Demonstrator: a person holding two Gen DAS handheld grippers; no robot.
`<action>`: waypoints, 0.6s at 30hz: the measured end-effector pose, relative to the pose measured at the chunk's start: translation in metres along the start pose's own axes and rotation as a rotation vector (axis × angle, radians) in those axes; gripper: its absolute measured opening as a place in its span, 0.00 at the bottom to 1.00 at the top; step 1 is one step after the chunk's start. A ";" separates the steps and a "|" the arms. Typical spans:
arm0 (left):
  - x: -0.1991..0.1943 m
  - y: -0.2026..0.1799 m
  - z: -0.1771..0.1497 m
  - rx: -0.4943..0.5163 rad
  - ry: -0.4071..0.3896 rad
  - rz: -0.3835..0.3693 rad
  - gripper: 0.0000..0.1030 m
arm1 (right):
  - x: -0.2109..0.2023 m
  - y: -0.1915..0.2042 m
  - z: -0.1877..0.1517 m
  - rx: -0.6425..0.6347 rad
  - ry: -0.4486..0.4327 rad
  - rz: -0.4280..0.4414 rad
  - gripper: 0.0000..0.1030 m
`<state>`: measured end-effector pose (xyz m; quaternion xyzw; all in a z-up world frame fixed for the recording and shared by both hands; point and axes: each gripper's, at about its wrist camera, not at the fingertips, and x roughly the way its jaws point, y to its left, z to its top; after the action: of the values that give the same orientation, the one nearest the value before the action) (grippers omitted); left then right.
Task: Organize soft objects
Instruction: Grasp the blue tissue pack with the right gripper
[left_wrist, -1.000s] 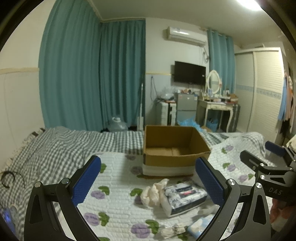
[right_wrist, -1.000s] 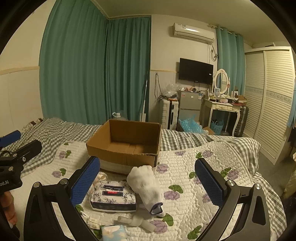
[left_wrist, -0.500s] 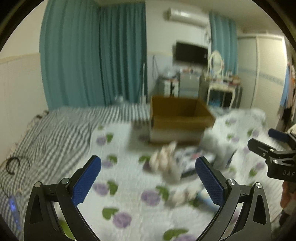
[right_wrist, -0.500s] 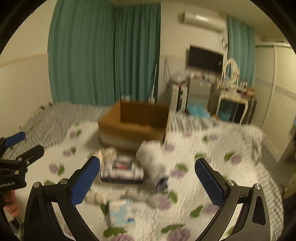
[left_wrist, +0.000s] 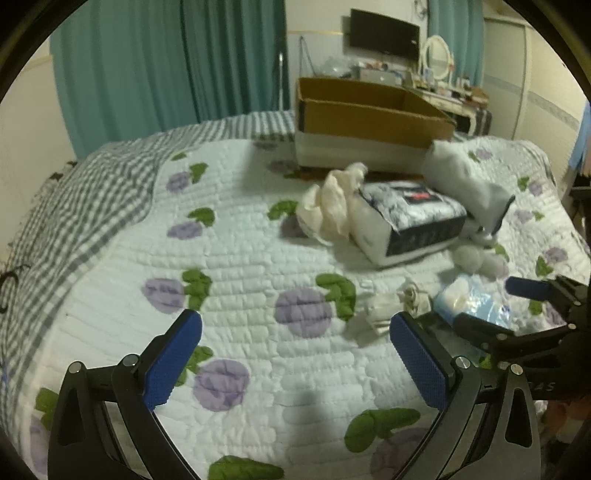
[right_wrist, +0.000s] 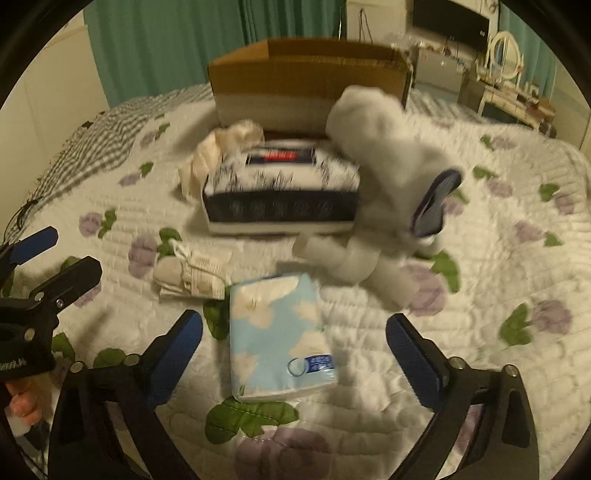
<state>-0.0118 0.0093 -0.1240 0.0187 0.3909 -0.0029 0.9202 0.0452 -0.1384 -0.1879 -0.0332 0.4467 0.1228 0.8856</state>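
While I am hovering both tools above the quilt (right_wrist: 498, 258):
Right gripper (right_wrist: 293, 345): gaping, straddling nothing yet.
Blue tissue pack (right_wrist: 277, 336): lying flat just ahead, long axis pointing away from me toward the cardboard box (right_wrist: 310, 77).
Left gripper (left_wrist: 295, 350): spreading wide, empty.

Both claws have tilted down and advanced toward the bed. The tissue pack (right_wrist: 279, 338), formerly at the lower frame edge, now lies between the right claw (right_wrist: 293, 341) fingers. The left claw (left_wrist: 295, 345) now hovers over bare quilt (left_wrist: 240, 258), items ahead-right.
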 end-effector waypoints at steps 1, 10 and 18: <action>0.000 -0.001 -0.001 0.008 0.003 -0.001 1.00 | 0.003 0.001 -0.001 -0.005 0.010 0.004 0.92; 0.000 -0.013 0.004 0.034 0.008 -0.011 1.00 | 0.000 0.004 0.003 -0.039 0.005 0.028 0.52; 0.020 -0.036 0.005 0.005 0.073 -0.071 1.00 | -0.026 -0.013 0.014 -0.014 -0.073 -0.049 0.52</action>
<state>0.0046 -0.0267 -0.1362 0.0073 0.4245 -0.0360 0.9047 0.0446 -0.1531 -0.1591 -0.0459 0.4123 0.1051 0.9038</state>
